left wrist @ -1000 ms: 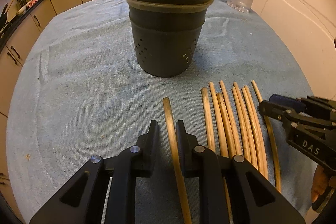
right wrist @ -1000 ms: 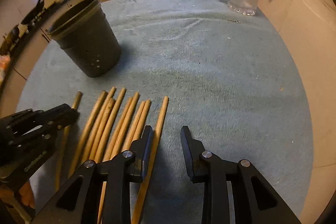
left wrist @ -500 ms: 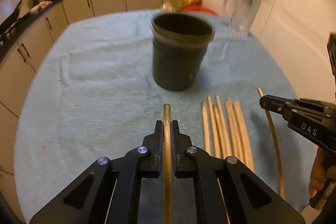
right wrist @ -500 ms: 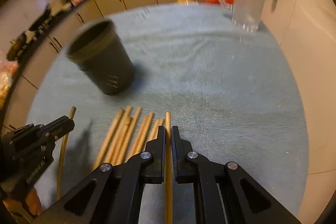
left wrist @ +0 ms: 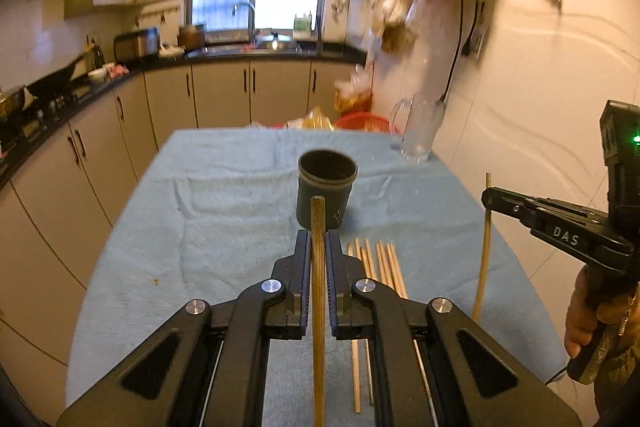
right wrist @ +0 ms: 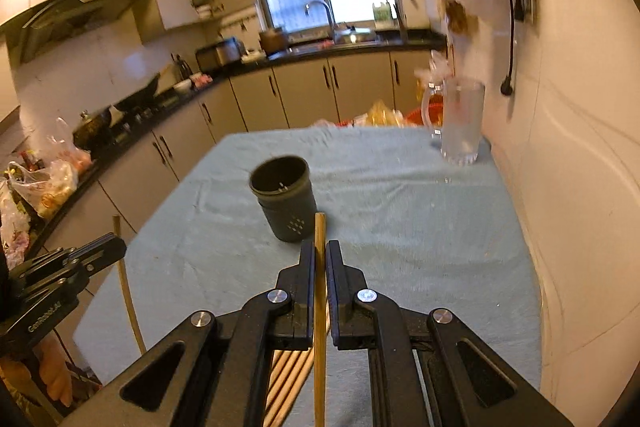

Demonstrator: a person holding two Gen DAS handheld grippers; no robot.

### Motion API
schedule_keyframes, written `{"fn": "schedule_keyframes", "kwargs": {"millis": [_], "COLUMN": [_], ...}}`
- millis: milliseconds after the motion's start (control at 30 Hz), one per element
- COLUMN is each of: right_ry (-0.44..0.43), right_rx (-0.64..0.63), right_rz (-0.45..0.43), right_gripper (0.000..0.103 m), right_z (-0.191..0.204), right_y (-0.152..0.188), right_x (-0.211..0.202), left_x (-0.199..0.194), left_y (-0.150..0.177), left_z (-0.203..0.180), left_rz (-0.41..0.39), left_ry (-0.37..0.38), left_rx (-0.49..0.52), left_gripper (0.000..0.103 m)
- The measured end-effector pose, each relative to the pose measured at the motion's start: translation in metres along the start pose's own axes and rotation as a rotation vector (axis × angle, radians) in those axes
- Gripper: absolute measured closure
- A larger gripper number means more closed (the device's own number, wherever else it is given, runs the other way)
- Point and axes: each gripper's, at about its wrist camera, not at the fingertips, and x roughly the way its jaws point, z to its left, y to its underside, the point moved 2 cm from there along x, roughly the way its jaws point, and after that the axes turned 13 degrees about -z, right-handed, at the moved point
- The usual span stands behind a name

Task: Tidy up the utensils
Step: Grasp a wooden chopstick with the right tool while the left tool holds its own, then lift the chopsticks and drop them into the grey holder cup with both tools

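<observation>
- Left gripper (left wrist: 318,247): jaws clamped on a chopstick (left wrist: 318,291), raised above the table, fingers pointing forward.
- Right gripper (right wrist: 319,255): jaws pinched on another chopstick (right wrist: 319,291), likewise lifted, level beside the left one.
- Bare hand (left wrist: 588,311) wrapped round the right handle.

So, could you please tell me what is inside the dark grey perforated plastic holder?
Nothing shows inside the dark grey perforated plastic holder: only its inner wall and holes. Its bottom is hidden by the rim.

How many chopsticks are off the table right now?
2: one chopstick clamped in the left gripper, another in the right gripper. The rest lie on the cloth.
</observation>
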Motion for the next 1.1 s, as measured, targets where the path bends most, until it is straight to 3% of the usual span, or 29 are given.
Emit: {"fn": "schedule_keyframes", "kwargs": {"millis": [167,367,633,867,1000,1100], "right_ry": [-0.019,-0.03,-0.031,-0.056,-0.057,-0.048], "right_rx": [-0.015,-0.011,-0.013,0.096,0.118,0.115], "right_rz": [-0.057,-0.127,-0.239,-0.302,-0.303,-0.272], "right_gripper": [0.097,0.097,0.097,0.097,0.097,0.097], "right_z": [0.01,0.014,0.025,0.015,0.014,0.015], "right_y": [-0.013,-0.044,-0.121,-0.176,-0.183,-0.174], "right_x": [-0.018,-0.024,0.006,0.047,0.074,0.097], "left_x": [-0.022,-0.016,0.038,0.091,0.122,0.154], "left_y": [-0.012,-0.047,-0.127,-0.187,-0.193,-0.181], "left_z": [-0.003,-0.003,-0.008,0.003,0.005,0.009], "left_rz": [-0.065,-0.12,-0.205,-0.259,-0.261,-0.218], "left_ry": [0.003,0.009,-0.024,-0.029,-0.045,-0.054], "left_rx": [-0.017,-0.03,0.012,-0.065,-0.065,-0.066], "left_gripper": [0.096,0.096,0.096,0.096,0.096,0.096]}}
